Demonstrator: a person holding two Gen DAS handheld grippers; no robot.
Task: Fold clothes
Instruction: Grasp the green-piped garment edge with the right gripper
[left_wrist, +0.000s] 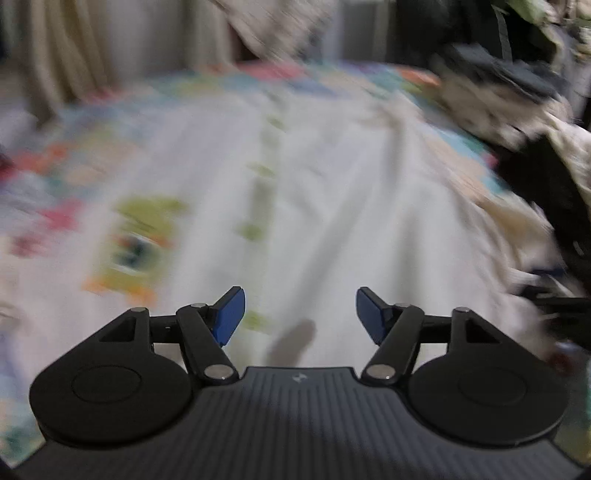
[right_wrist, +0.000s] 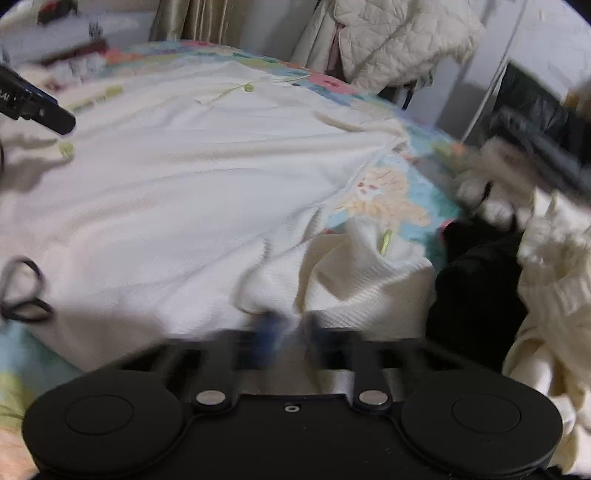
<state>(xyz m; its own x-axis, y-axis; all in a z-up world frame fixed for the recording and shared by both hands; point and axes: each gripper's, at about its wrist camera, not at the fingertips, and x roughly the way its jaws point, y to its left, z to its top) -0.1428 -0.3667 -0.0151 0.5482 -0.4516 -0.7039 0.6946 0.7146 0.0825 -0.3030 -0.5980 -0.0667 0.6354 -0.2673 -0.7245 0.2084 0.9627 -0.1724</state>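
Cream knit cardigan (right_wrist: 192, 177) lay spread flat on the patterned bedspread (right_wrist: 388, 199), its green-button placket running toward 12 o'clock from the left gripper (left_wrist: 300, 314), which hovered over it with fingers spread and empty. Nearer the work, the right gripper (right_wrist: 290, 325) sat at the hem, its blurred fingertips close together on a raised fold; whether it pinched the cloth I cannot tell. A loose clothes pile (right_wrist: 535, 258) lay at 2 o'clock.
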